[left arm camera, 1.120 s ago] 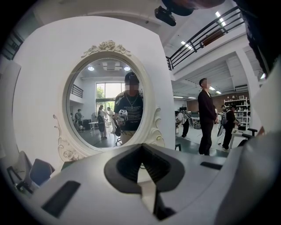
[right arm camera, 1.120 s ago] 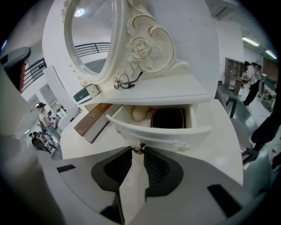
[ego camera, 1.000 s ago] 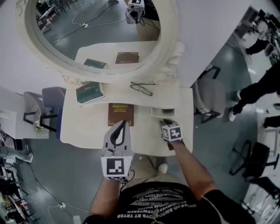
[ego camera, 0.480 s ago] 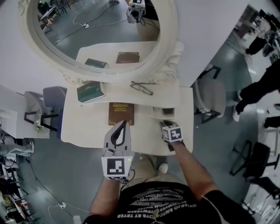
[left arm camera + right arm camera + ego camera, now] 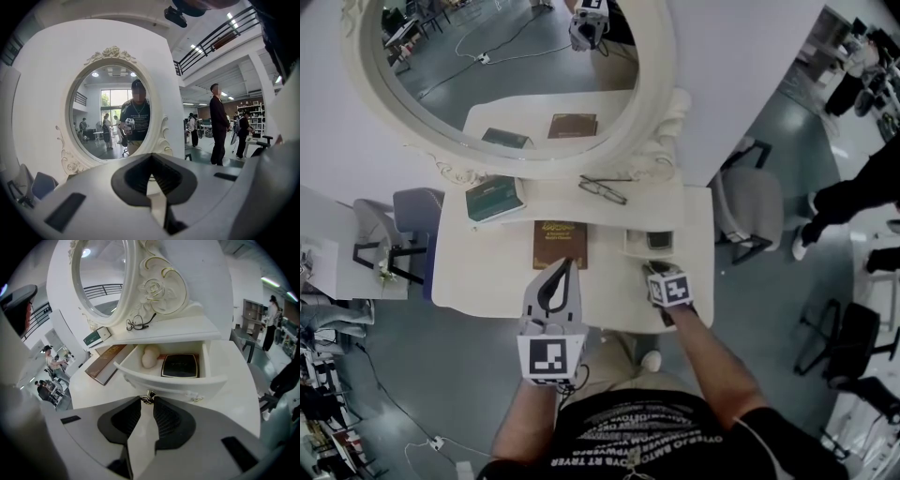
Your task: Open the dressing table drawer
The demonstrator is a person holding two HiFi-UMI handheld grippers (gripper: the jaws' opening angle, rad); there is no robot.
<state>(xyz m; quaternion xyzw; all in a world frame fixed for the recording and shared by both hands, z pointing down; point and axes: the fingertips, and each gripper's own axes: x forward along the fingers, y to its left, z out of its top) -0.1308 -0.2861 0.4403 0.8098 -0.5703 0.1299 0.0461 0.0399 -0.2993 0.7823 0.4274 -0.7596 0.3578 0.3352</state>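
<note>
The white dressing table (image 5: 487, 277) has a small drawer (image 5: 649, 246) at its right, slid partly out from under the shelf. In the right gripper view the drawer (image 5: 168, 380) shows a black compact (image 5: 180, 365) and a cream round puff (image 5: 150, 357) inside. My right gripper (image 5: 148, 401) is shut on the drawer's small metal knob (image 5: 149, 397), which sits pinched between the tips. In the head view it (image 5: 652, 268) is at the drawer's front. My left gripper (image 5: 568, 263) hovers shut and empty over the table's front, pointing at the oval mirror (image 5: 112, 112).
A brown book (image 5: 559, 244) lies mid-table, just left of the drawer. On the shelf are a green box (image 5: 493, 198) and glasses (image 5: 603, 188). A grey chair (image 5: 750, 208) stands to the right and a stool (image 5: 394, 220) to the left. People stand further right.
The drawer has slid out a little further, showing more of the dark compact inside. The right gripper has drawn slightly back with the knob. The left gripper has stayed still.
</note>
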